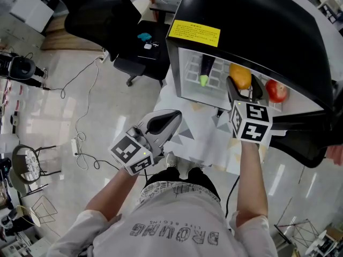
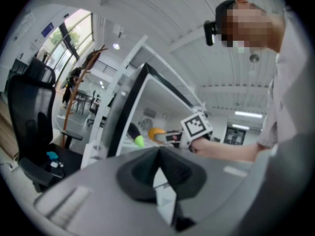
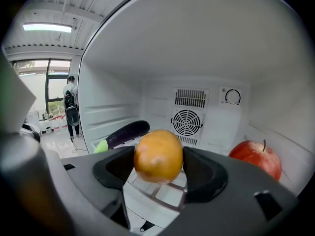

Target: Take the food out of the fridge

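A small black fridge (image 1: 257, 31) stands open with a white wire shelf (image 3: 167, 193) inside. On the shelf lie a dark eggplant (image 3: 125, 133) at the left, an orange (image 3: 158, 155) in the middle and a red apple (image 3: 256, 159) at the right. My right gripper (image 1: 244, 83) reaches into the fridge with its jaws wide, one on each side of the orange; I count it open. The left gripper (image 1: 166, 119) hangs in front of the fridge, lower left, shut and empty. The left gripper view shows the eggplant (image 2: 135, 135) and the orange (image 2: 155, 132) from the side.
The fridge door (image 1: 305, 138) swings out at the right. A patterned cloth (image 1: 203, 138) covers the surface under the fridge. A black office chair (image 1: 107, 15) stands at the upper left, and cables (image 1: 80, 138) trail over the tiled floor.
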`<state>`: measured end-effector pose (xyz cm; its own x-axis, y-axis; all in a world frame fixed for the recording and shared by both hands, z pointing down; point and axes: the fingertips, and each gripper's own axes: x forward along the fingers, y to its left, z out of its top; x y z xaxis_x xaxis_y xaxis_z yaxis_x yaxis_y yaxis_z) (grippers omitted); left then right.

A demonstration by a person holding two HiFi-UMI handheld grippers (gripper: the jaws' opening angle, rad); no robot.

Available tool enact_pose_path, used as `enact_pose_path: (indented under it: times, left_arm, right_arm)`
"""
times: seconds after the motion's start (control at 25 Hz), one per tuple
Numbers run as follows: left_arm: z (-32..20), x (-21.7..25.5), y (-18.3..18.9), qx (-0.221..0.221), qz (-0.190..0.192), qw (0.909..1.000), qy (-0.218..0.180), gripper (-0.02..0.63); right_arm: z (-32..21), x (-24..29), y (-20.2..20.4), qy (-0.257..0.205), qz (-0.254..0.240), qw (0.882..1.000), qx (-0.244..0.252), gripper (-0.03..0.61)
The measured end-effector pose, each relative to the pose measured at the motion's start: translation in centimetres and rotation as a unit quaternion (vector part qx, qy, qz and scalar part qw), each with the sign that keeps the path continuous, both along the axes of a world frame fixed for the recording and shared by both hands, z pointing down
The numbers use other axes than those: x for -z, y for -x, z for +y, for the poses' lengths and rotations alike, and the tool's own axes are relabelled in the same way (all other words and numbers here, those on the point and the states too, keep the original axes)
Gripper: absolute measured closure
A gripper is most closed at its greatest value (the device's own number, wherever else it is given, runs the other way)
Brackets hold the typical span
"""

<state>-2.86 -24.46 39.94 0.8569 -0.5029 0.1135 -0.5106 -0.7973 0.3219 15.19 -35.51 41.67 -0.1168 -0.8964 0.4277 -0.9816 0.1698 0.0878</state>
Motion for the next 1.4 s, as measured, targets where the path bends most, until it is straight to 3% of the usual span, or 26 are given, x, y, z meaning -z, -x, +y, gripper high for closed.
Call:
enact_pose_path:
  times: [0.84, 1.4]
  left_arm:
    - [2.2, 1.2, -0.5, -0.005, -0.007, 0.9999, -0.014, 0.604]
    - [4.1, 2.3, -1.2, -0.014, -0.013, 0.9994, -0.029, 0.604]
  right_arm:
    - [3.1, 3.2, 0.2, -0.04, -0.016, 0.999, 0.026, 0.287]
    - [7.5, 5.6, 0.0, -0.07, -0.055, 0.995, 0.043, 0.287]
